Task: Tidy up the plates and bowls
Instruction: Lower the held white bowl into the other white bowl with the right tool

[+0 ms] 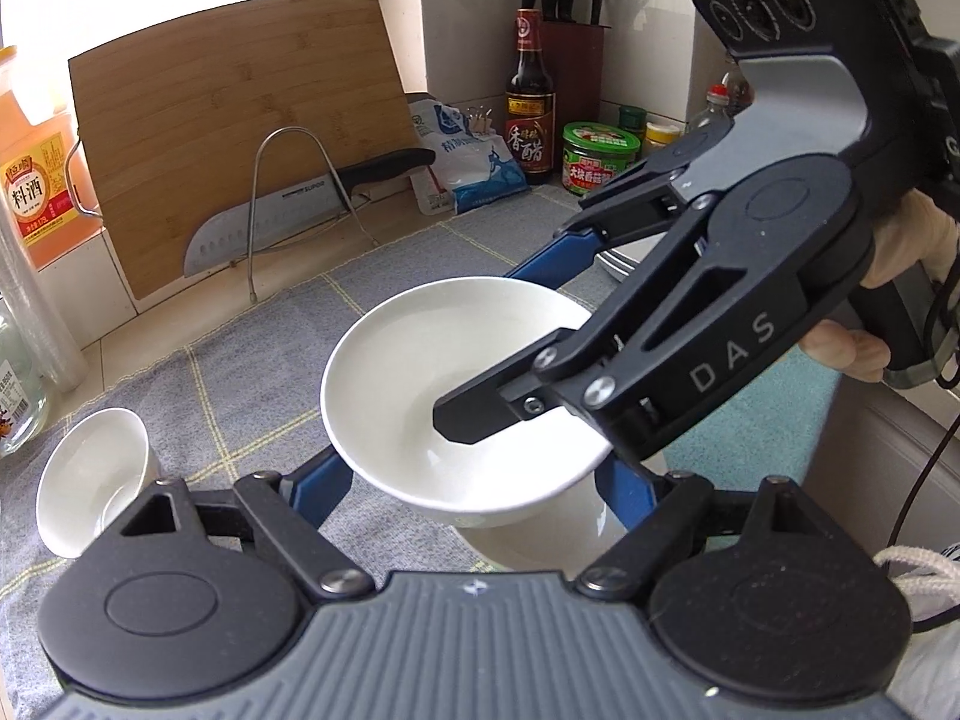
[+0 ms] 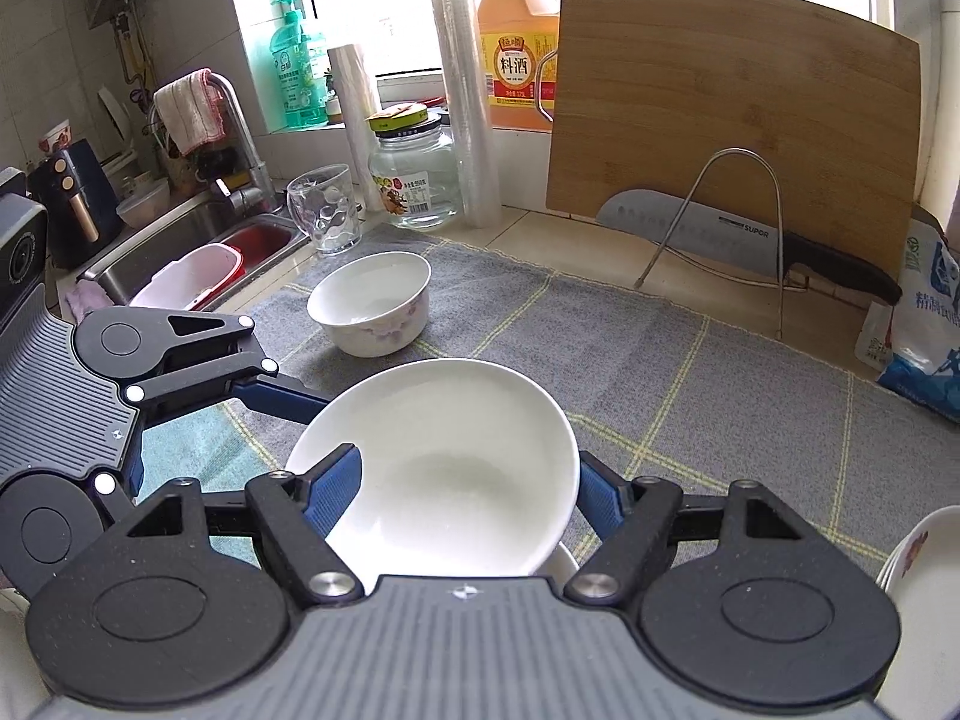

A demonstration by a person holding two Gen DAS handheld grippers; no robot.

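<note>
While right tongs (image 2: 465, 489) pinch white bowl (image 2: 438, 468), left tongs (image 1: 474, 492) gape w/ small bowl (image 2: 371, 311) nearby

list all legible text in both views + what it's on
"DAS": side of the right gripper
"SUPOR": knife blade
"料酒": orange jug label
"香醋": dark bottle label
Green-lidded jar, glass jar sticker, blue-white bag: partly blurred, not reliably readable.

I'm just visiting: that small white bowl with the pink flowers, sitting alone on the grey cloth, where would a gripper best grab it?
By the rim. The small white bowl with pink flowers stands upright and open-topped on the grey cloth, so one finger could probably slip inside and one outside, coming from above on its near side.
</note>
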